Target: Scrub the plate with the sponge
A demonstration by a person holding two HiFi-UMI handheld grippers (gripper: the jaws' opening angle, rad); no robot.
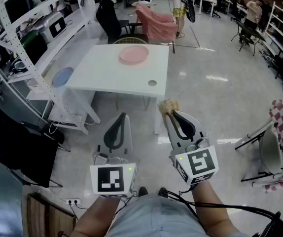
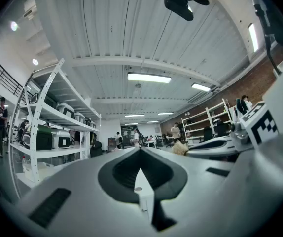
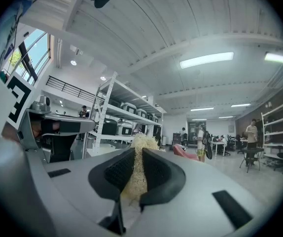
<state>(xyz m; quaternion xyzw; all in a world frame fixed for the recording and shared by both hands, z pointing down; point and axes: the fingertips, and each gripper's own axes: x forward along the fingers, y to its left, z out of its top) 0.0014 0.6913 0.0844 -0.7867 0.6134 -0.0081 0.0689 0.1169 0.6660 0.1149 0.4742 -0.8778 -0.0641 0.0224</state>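
**Sponge pinched in the right gripper, plate well off on the tabletop**

Nearest the camera, the person's forearms hold both grippers low over the pale floor, side by side. The left gripper (image 1: 121,118) has its fingers (image 2: 117,169) pressed together at the tips, with nothing between the dark pads. The right gripper (image 1: 168,114) is clamped on the sponge (image 1: 169,105). This is a straw-coloured, fibrous tuft squeezed between the two fingers (image 3: 156,174), and it sticks out past their tips. Both grippers point toward a white tabletop (image 1: 107,70), well apart from its near edge.

A small grey disc (image 1: 152,83) lies near the tabletop's front right corner. Toward the far edge lies the pink plate (image 1: 134,55), flat, showing only its own plain surface, far from the sponge. To the left, a blue plate (image 1: 62,76) rests on a low shelf of the white rack (image 1: 38,58). Behind the tabletop stands a pink-draped chair (image 1: 156,23).
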